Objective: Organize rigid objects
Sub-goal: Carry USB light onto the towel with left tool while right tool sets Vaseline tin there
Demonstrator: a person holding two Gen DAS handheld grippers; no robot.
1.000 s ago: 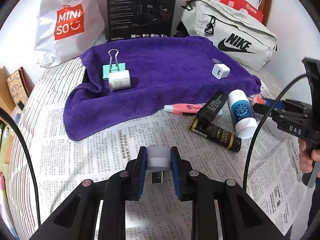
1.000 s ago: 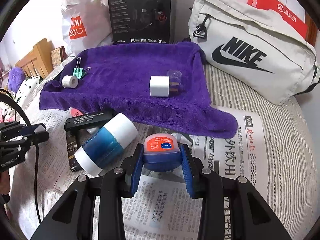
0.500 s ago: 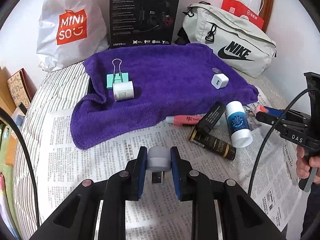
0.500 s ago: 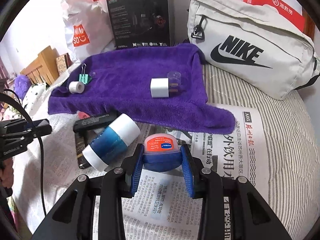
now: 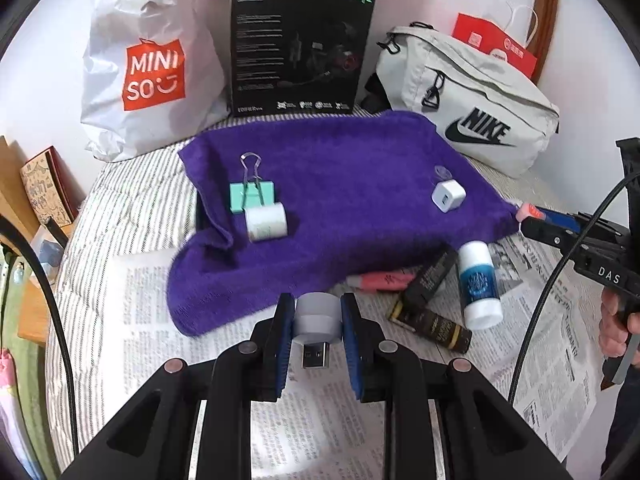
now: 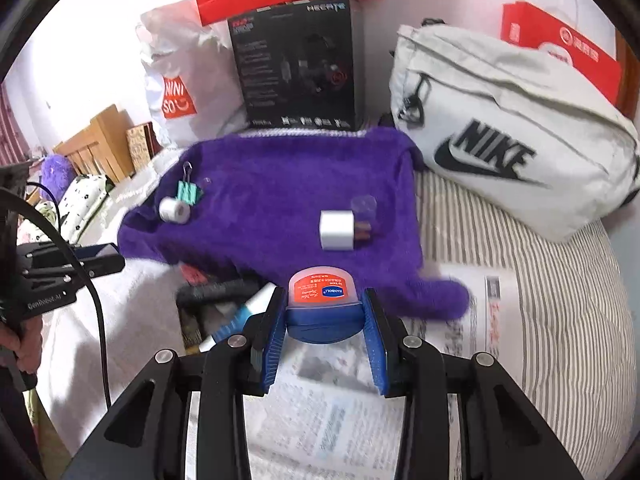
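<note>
My left gripper (image 5: 316,316) is shut on a small white USB plug light (image 5: 317,320), held above the newspaper at the near edge of the purple towel (image 5: 340,184). My right gripper (image 6: 325,314) is shut on a blue jar with an orange lid (image 6: 322,300), raised over the towel's (image 6: 280,184) near corner. On the towel lie a green binder clip (image 5: 252,196), a white tape roll (image 5: 266,222) and a white charger cube (image 5: 448,195). Off the towel lie a blue-and-white tube (image 5: 478,284), a pink marker (image 5: 380,280) and two black boxes (image 5: 430,312).
A Miniso bag (image 5: 152,68), a black headset box (image 5: 300,48) and a white Nike bag (image 5: 472,104) stand behind the towel. Newspaper (image 5: 148,320) covers the striped bed. A wooden shelf (image 5: 24,200) is at the left edge.
Both grippers have lifted and moved forward toward the towel with their objects still held. The loose items on the newspaper have not moved.
</note>
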